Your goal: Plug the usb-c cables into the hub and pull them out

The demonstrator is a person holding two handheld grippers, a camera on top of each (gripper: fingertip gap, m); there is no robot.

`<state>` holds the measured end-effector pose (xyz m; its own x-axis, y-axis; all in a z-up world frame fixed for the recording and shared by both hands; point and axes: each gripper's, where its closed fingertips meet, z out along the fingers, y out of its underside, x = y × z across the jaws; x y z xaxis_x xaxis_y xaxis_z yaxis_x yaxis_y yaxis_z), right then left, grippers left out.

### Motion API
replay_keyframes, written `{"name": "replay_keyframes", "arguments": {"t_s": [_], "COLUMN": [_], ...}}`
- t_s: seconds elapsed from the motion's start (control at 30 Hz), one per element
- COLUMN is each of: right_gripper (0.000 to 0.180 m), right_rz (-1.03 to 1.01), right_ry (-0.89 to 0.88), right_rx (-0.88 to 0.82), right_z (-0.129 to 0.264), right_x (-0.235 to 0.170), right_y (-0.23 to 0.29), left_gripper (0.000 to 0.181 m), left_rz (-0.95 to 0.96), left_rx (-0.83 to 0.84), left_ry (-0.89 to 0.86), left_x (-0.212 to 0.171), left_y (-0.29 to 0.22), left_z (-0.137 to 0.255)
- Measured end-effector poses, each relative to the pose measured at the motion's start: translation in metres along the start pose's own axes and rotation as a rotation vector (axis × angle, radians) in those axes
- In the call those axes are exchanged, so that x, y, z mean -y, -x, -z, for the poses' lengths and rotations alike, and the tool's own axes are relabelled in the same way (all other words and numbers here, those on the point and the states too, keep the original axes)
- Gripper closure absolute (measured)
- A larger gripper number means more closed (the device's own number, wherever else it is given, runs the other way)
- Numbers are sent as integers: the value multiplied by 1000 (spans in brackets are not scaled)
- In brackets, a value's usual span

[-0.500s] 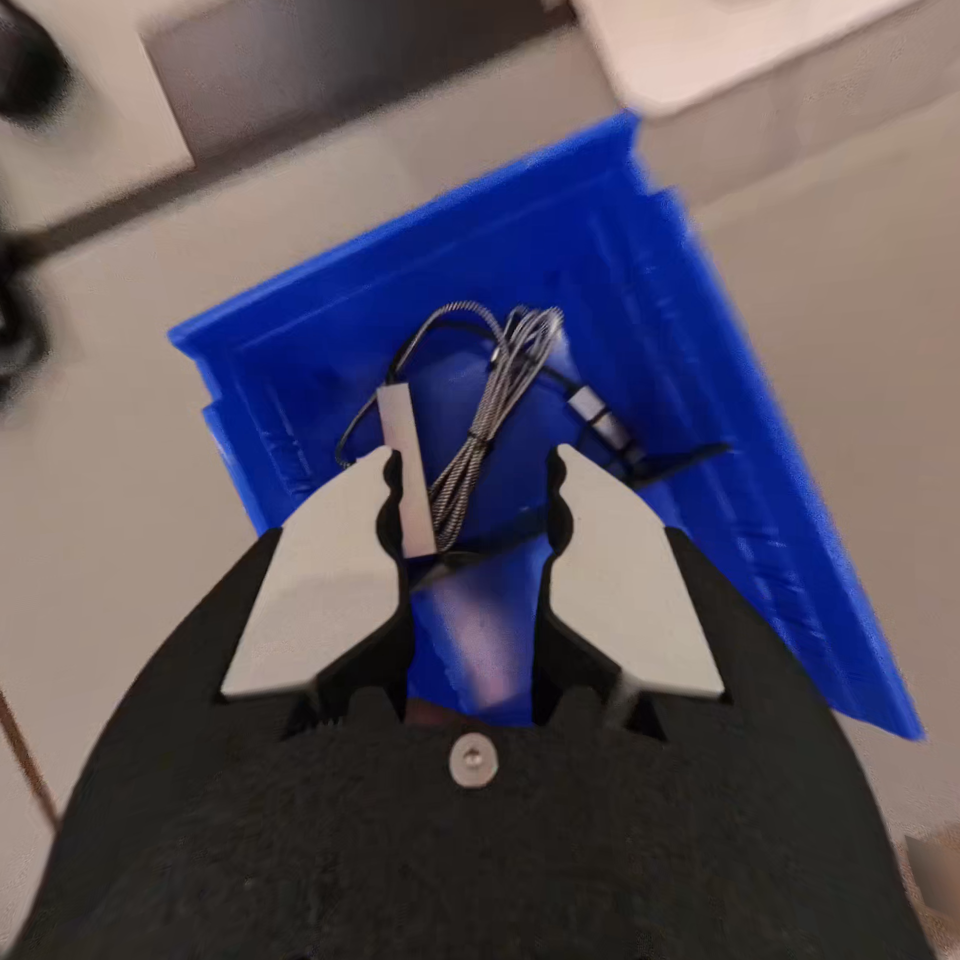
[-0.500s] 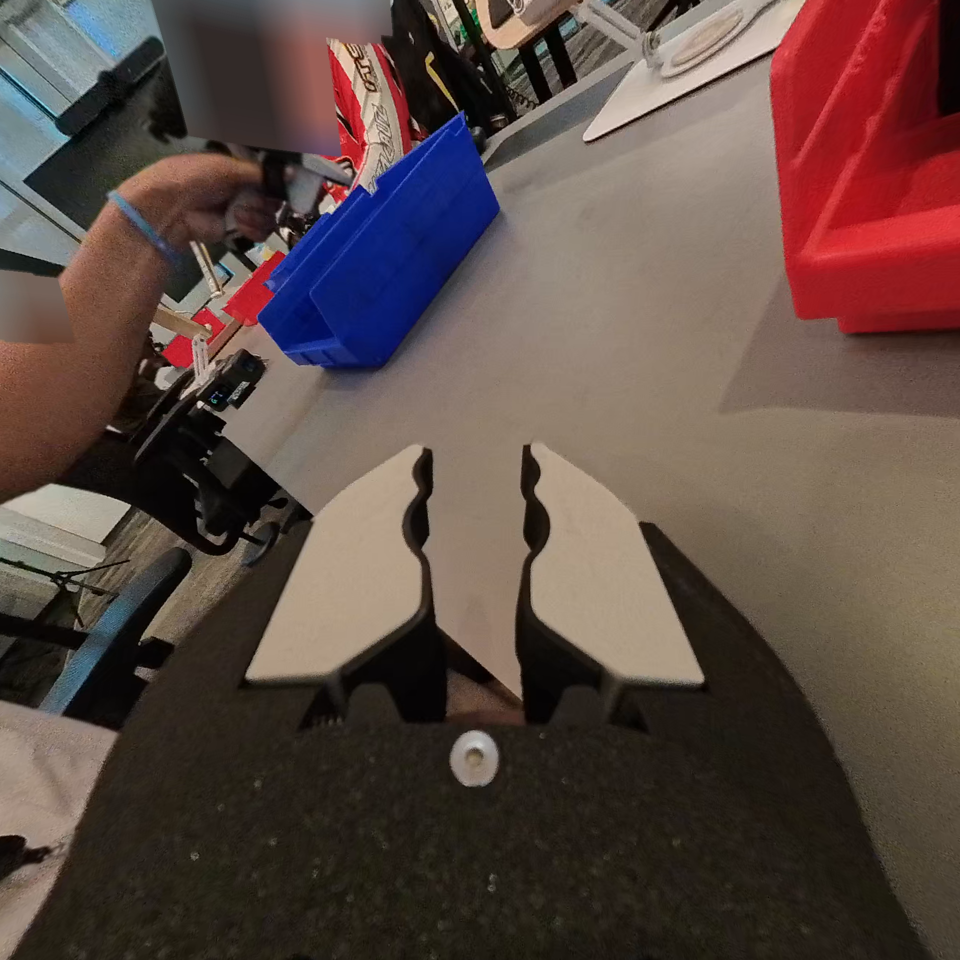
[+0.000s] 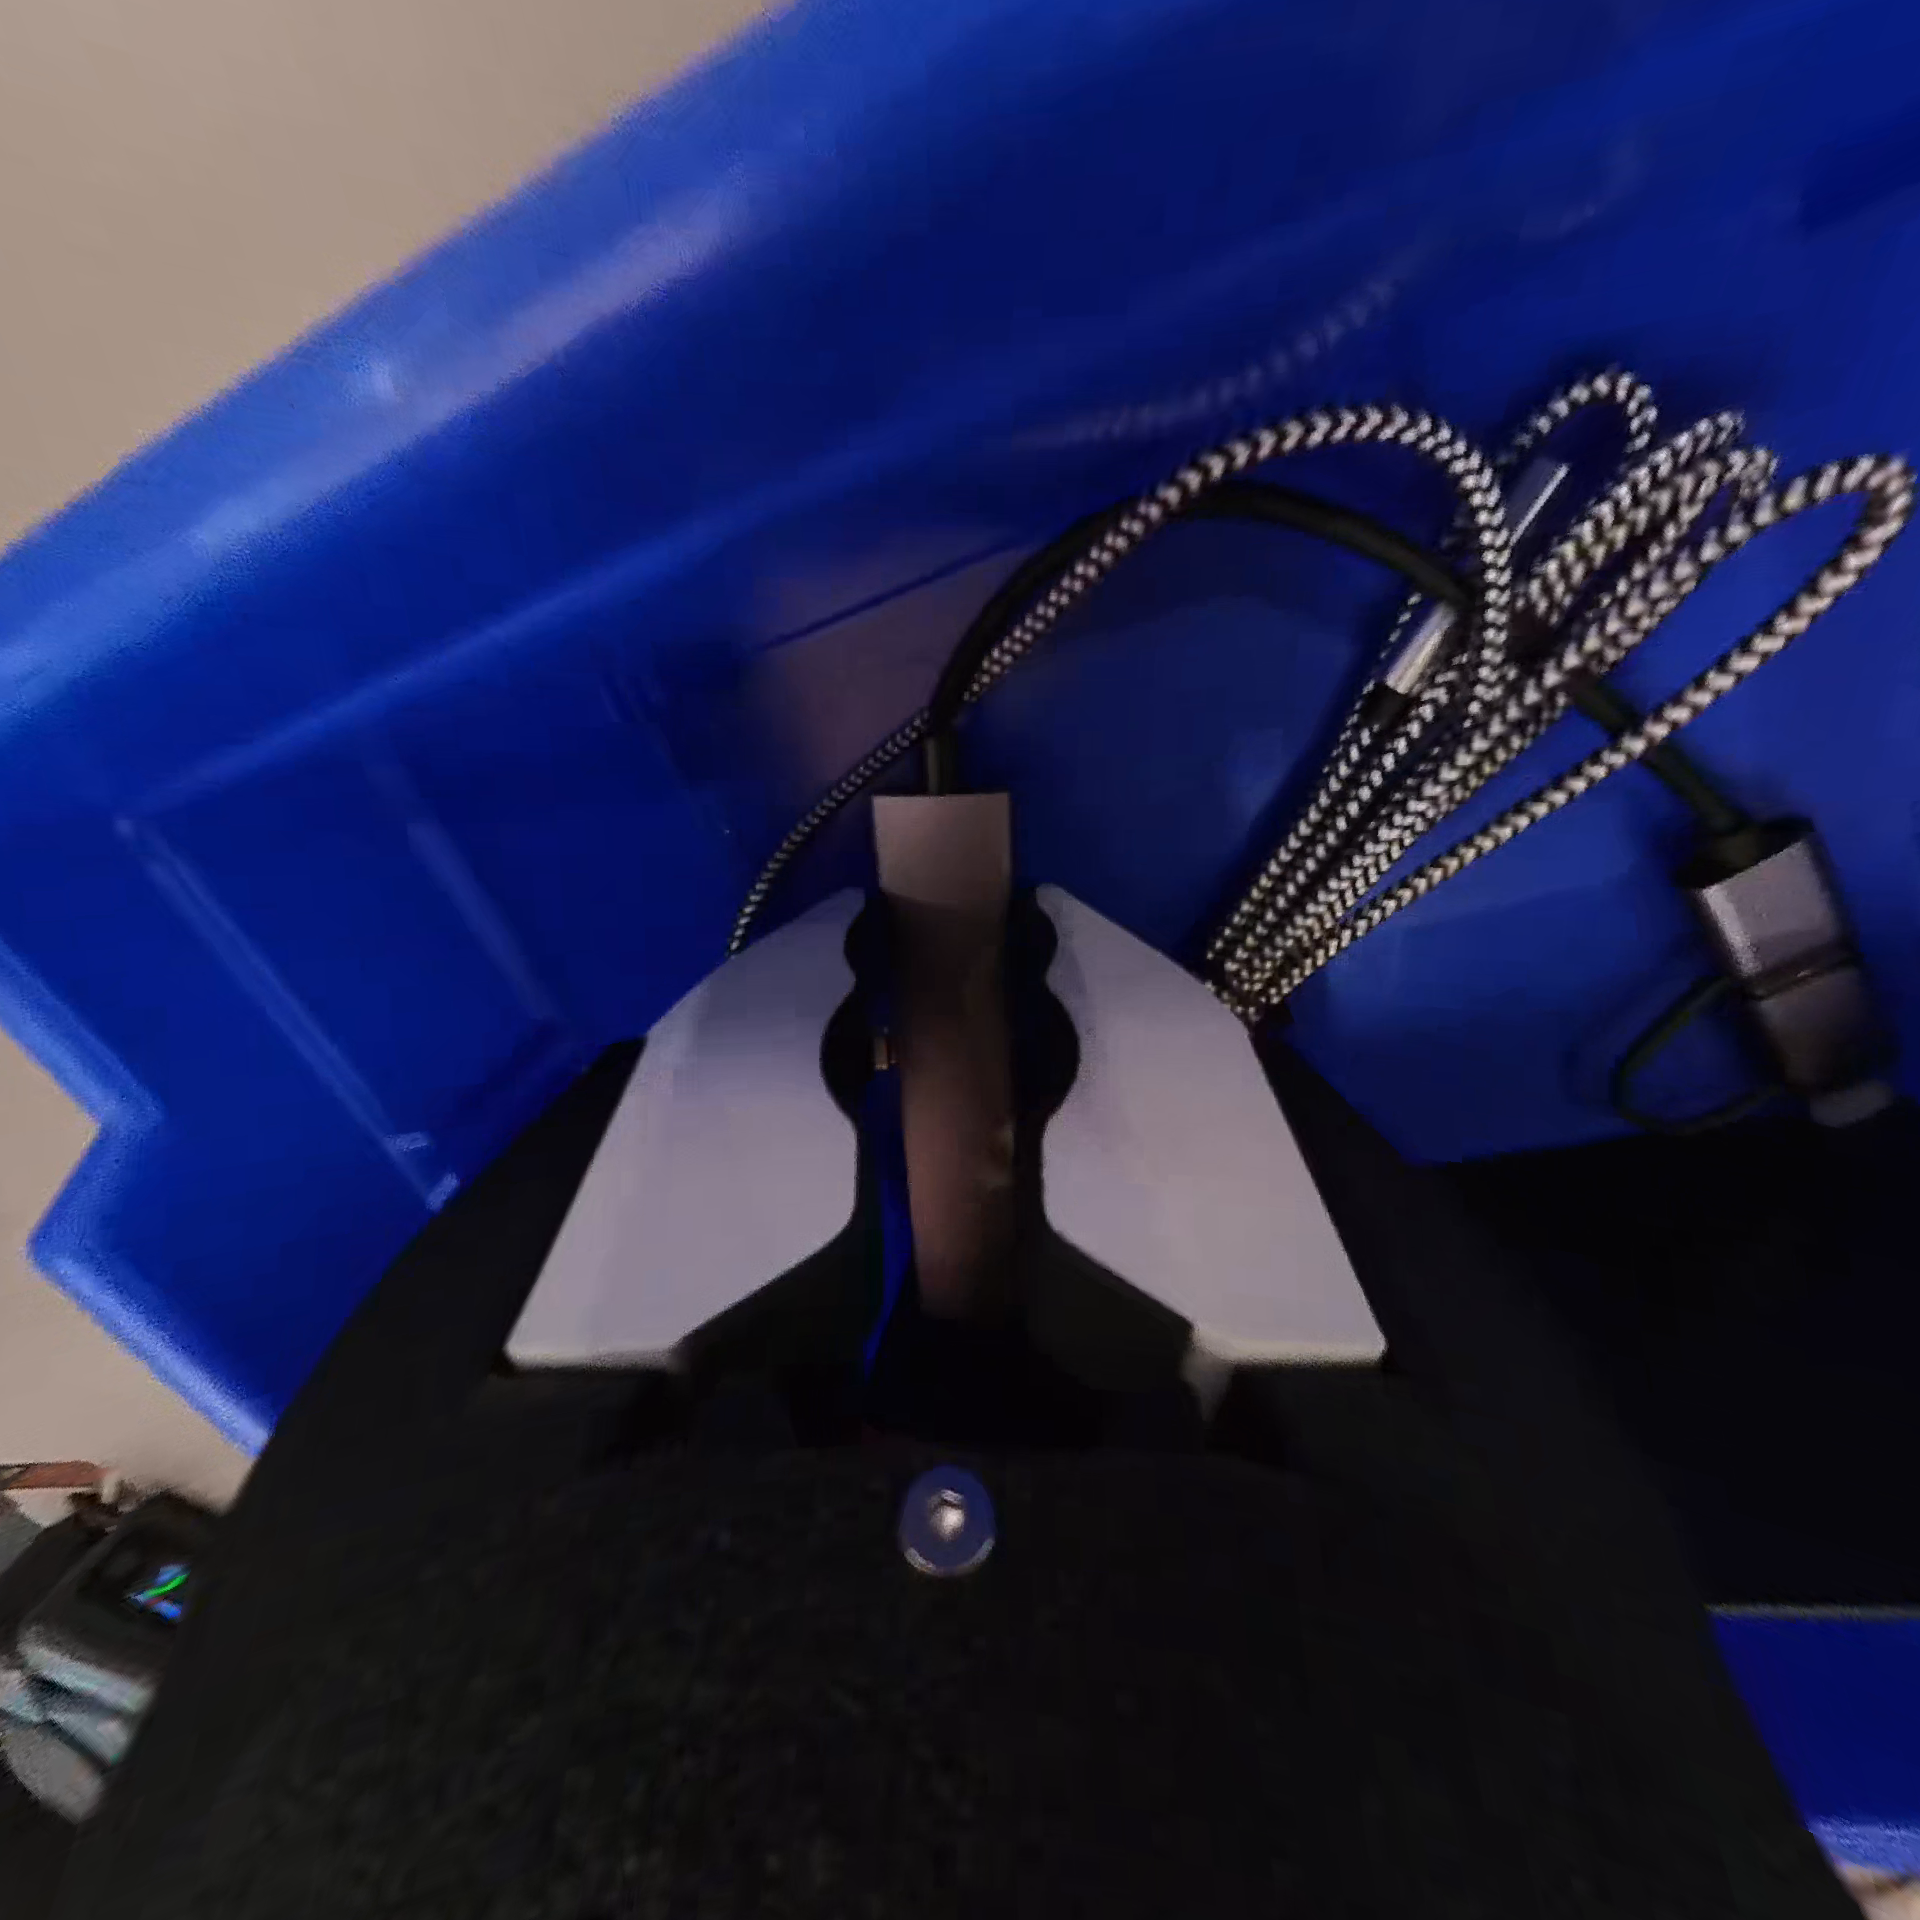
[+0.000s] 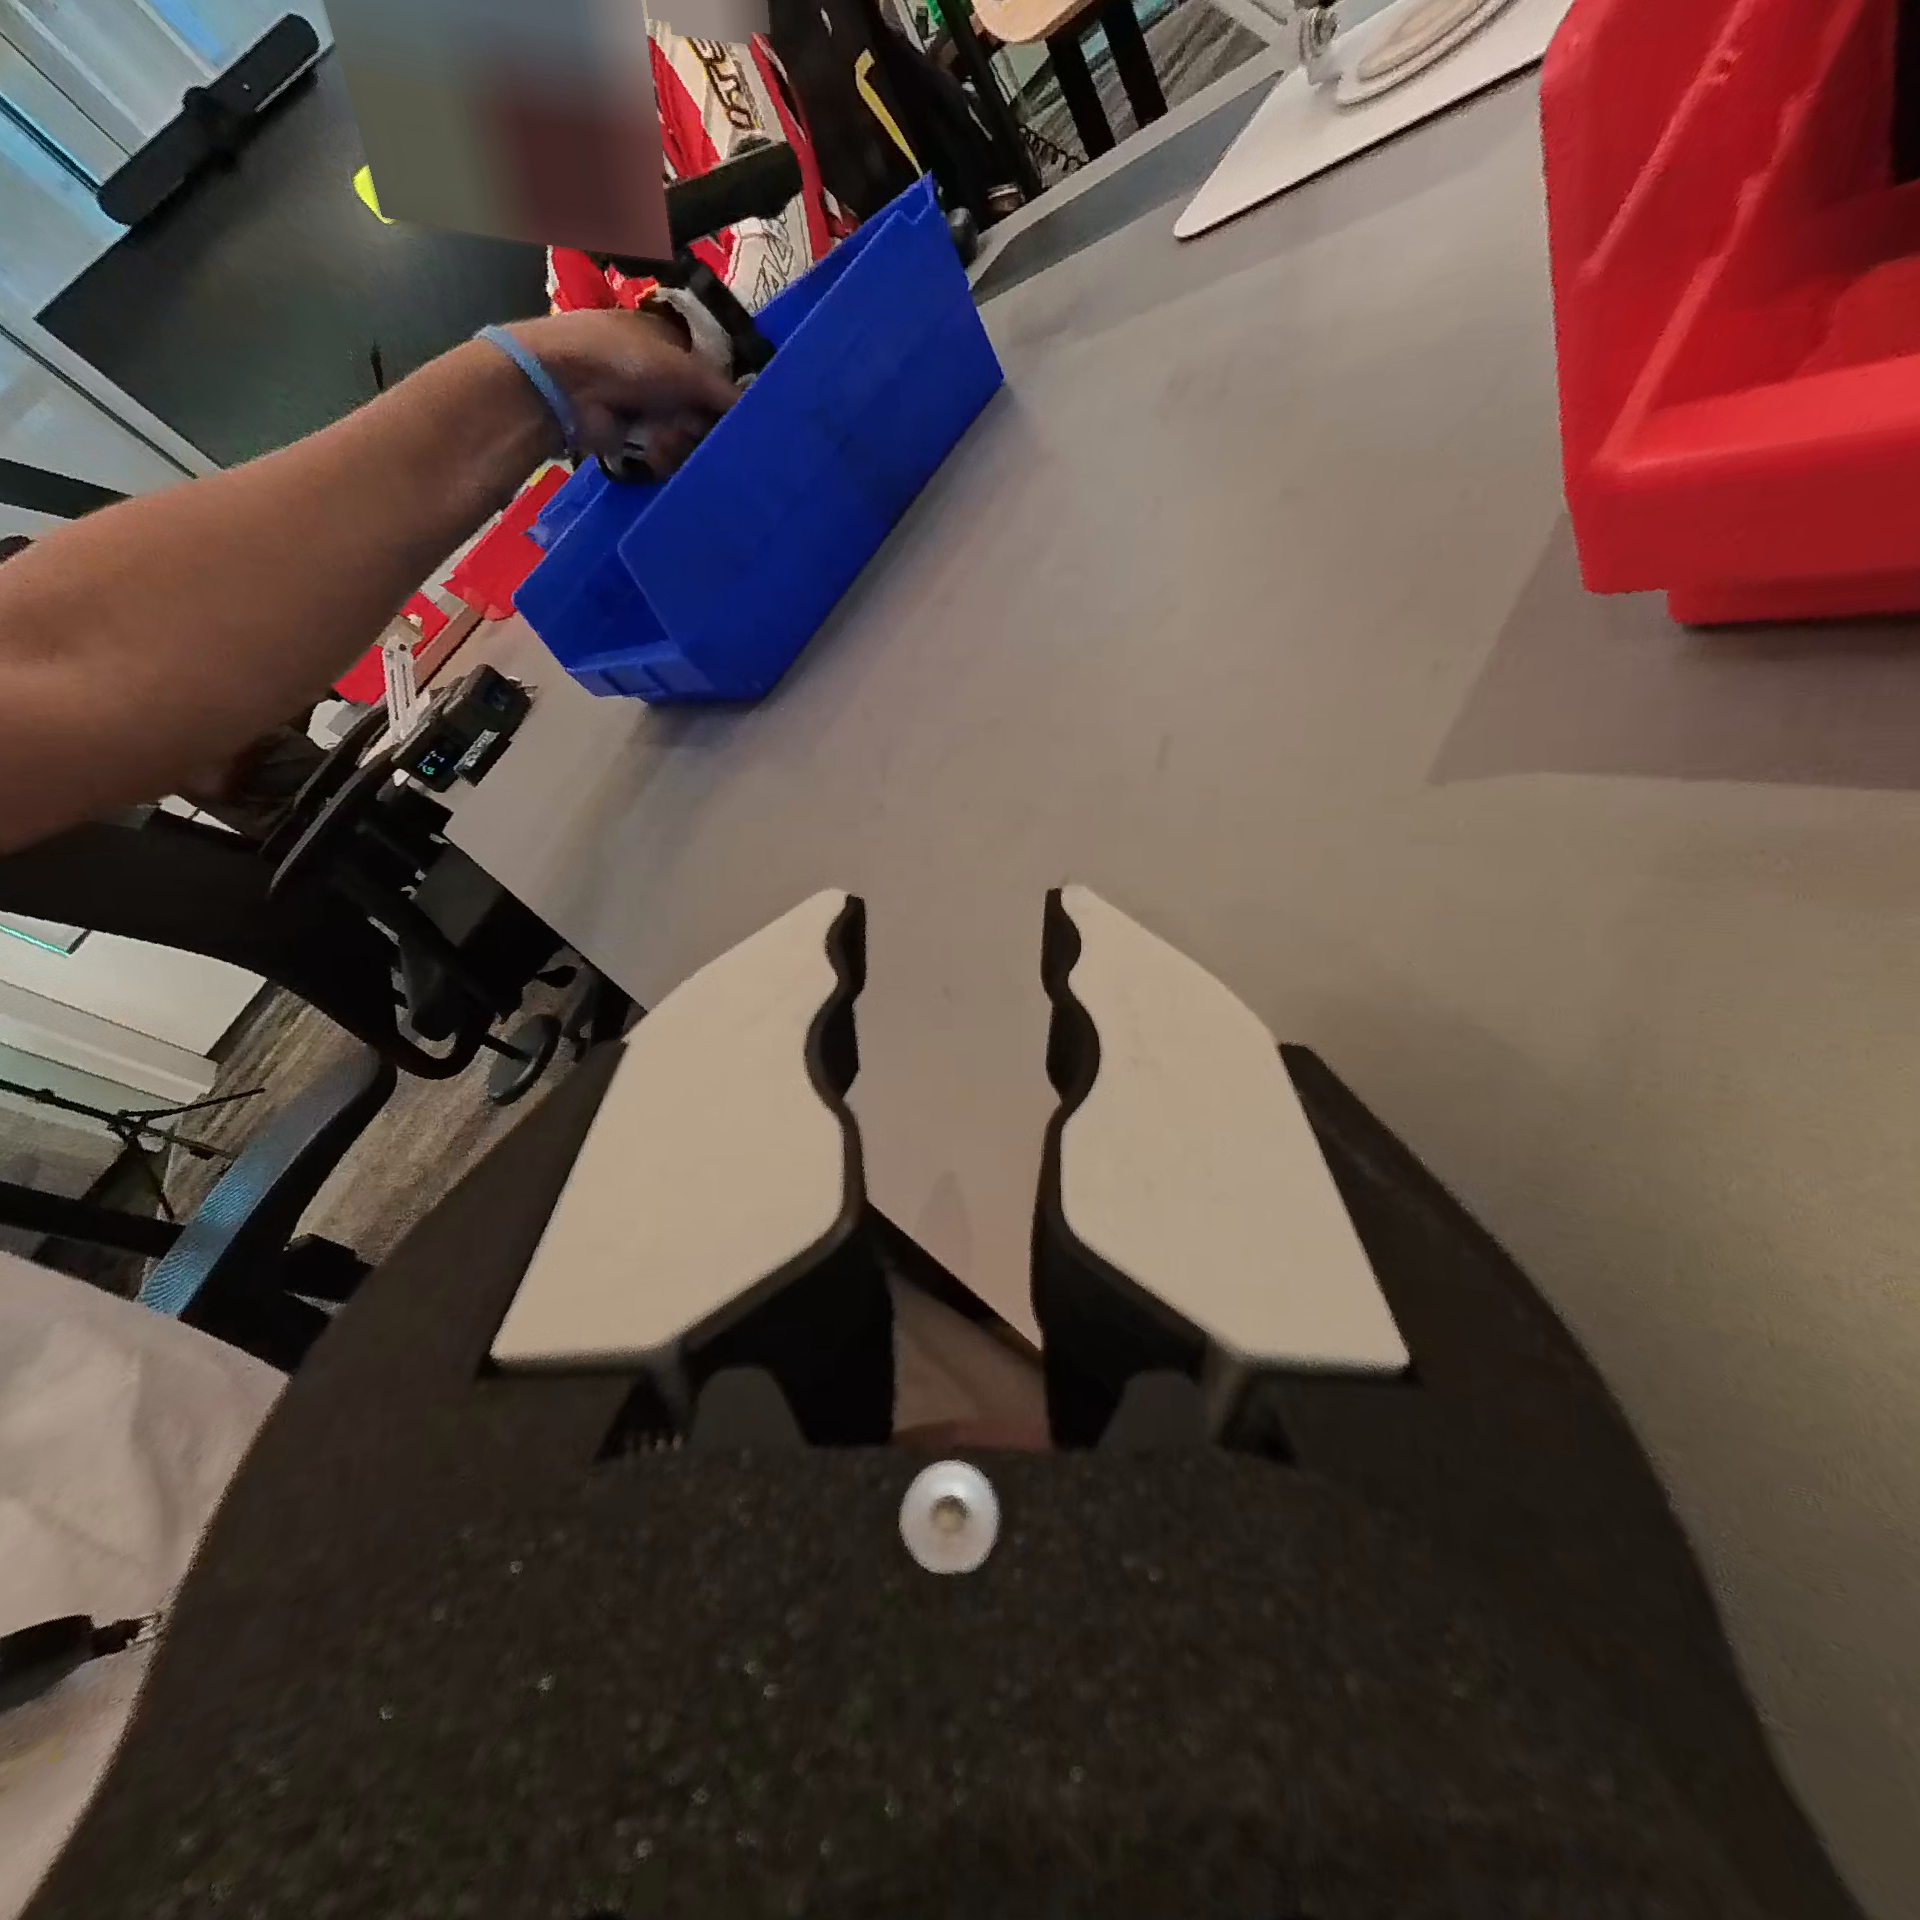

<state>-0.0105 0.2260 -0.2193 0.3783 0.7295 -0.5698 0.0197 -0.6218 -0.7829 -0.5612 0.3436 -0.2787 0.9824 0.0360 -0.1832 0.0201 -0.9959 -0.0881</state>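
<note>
Soft indoor light, no harsh glare. The left wrist view is smeared with motion blur across the blue bin [image 3: 520, 582], and its lower right falls into deep shadow. The right wrist view is sharper; the red bin [image 4: 1745, 416] casts a broad shadow on the surface [image 4: 1351, 727]. Wide-angle bending shows toward edges.

No writing is legible in either view: print on the red-and-white fabric [image 4: 764, 223] beyond the table's [image 4: 1195, 644] far-left edge and glowing marks on the small display [image 4: 434, 767] at its left edge remain indistinct.
</note>
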Motion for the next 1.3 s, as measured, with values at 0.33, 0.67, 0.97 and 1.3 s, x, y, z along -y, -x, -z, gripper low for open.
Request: {"name": "replay_keyframes", "arguments": {"t_s": [0.33,0.67,0.97,1.3], "right_gripper": [148,149,146,145], "right_rz": [1,66,152,491], "right_ry": [-18,-58,-141,-19], "right_rx": [5,23,150,241], "right_z": [4,5,6,-22], "right_x": [1,9,33,95], "right_y": [4,16,43,77], "left_gripper": [158,158,158,158], "left_rz": [-227,-436,-884,-1177], "left_rx": [488,966,989,896], "left_ry": [-462,-1120,-1397,-1444], "left_x": [31,21,-21,-72], "left_y": [23,-81,-295,-433], "left_z": [167,458,416,258]}}
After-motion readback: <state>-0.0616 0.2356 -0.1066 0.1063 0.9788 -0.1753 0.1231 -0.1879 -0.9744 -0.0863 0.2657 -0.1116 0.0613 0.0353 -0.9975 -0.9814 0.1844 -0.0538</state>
